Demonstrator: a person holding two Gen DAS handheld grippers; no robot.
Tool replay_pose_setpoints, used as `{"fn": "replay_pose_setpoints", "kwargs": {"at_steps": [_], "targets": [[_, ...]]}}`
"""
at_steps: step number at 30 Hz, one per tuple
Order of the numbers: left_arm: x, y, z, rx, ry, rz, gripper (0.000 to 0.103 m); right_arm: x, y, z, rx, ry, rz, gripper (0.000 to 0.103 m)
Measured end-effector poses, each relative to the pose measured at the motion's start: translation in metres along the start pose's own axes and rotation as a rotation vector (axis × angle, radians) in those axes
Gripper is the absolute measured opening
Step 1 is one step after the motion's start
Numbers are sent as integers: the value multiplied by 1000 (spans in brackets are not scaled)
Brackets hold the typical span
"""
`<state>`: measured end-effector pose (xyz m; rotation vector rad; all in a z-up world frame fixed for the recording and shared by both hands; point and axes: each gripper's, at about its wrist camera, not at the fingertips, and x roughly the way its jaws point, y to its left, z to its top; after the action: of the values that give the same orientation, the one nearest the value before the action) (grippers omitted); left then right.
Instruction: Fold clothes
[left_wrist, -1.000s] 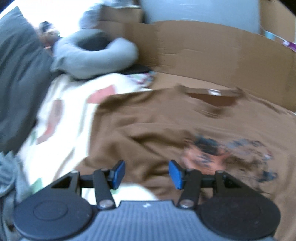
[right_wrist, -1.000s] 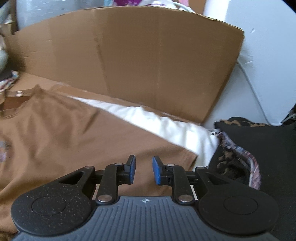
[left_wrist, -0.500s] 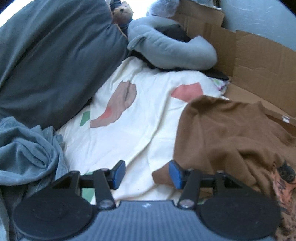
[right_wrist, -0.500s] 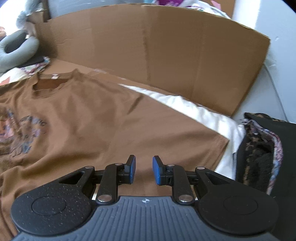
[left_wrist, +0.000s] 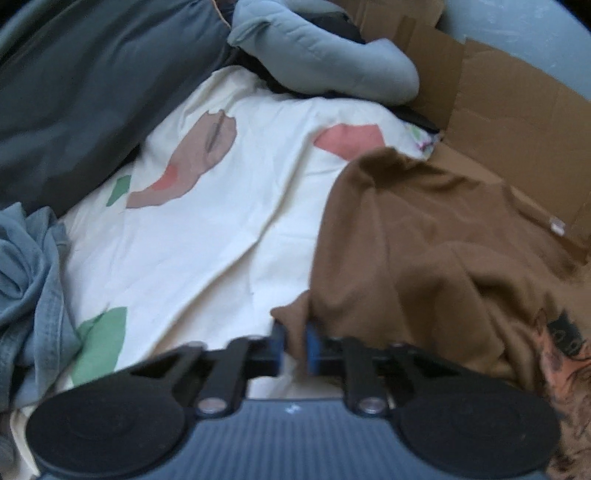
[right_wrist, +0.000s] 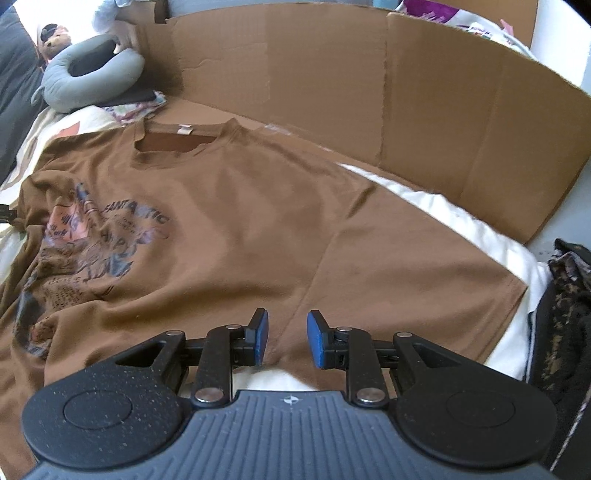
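Note:
A brown T-shirt with a printed graphic lies face up on the bed, collar toward the cardboard. In the left wrist view my left gripper is shut on the corner of the shirt's sleeve; the rest of the shirt spreads to the right. In the right wrist view my right gripper is open, its blue pads just above the shirt's lower edge near the other sleeve, holding nothing.
A cream sheet with coloured patches covers the bed. A cardboard wall stands behind the shirt. A grey neck pillow, a dark pillow, a blue-grey garment and dark clothes lie around.
My left gripper has closed on the sleeve corner; it was open before. My right gripper has swung left, bringing the whole shirt into view, and stays open.

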<state>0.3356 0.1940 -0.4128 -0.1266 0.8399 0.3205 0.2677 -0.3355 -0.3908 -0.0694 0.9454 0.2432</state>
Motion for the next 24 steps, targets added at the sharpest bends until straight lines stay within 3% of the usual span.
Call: {"fn": "replay_pose_setpoints", "kwargs": {"at_steps": [7, 14, 18, 24], "targets": [[-52, -27, 21, 59, -231, 10, 8, 6, 13, -2, -56, 13, 52, 30], [-88, -75, 34, 166, -363, -130, 8, 6, 13, -3, -49, 18, 63, 30], [-92, -107, 29, 234, -368, -208, 8, 7, 10, -4, -41, 25, 64, 30], [-77, -136, 10, 279, -297, -269, 9, 8, 9, -6, -43, 29, 69, 30]]}}
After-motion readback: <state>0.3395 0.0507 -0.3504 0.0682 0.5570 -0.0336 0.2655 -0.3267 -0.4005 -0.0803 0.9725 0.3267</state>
